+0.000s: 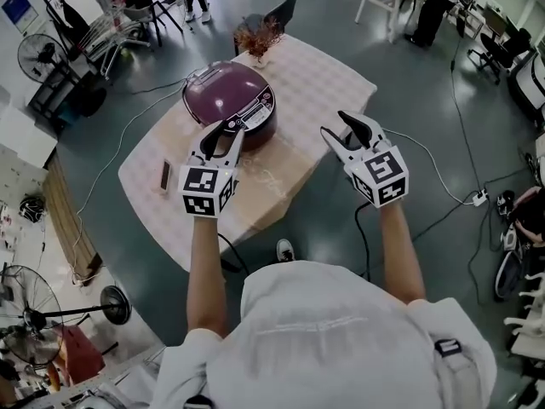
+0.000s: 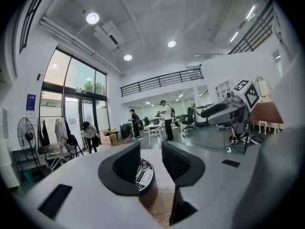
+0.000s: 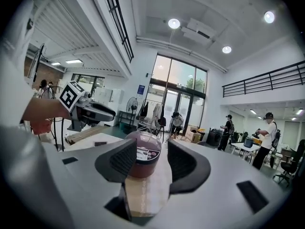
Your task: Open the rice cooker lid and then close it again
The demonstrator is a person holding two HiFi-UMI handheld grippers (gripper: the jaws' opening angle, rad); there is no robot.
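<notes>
A dark purple rice cooker (image 1: 229, 103) with its lid down stands on the cloth-covered table (image 1: 315, 79); its control panel (image 1: 254, 119) faces me. My left gripper (image 1: 226, 131) hovers just in front of the panel, jaws open with nothing between them; its own view shows the panel (image 2: 145, 173) in the gap. My right gripper (image 1: 347, 129) is held off the table's right side, open and empty, and the rice cooker (image 3: 142, 159) shows between its jaws from a distance. The left gripper (image 3: 102, 111) shows at the left of the right gripper view.
A vase of dried flowers (image 1: 258, 39) stands behind the cooker. A small flat dark object (image 1: 165, 175) lies near the table's left edge. Standing fans (image 1: 38, 56), chairs and floor cables (image 1: 451, 186) surround the table. People stand at desks (image 2: 166, 119) farther off.
</notes>
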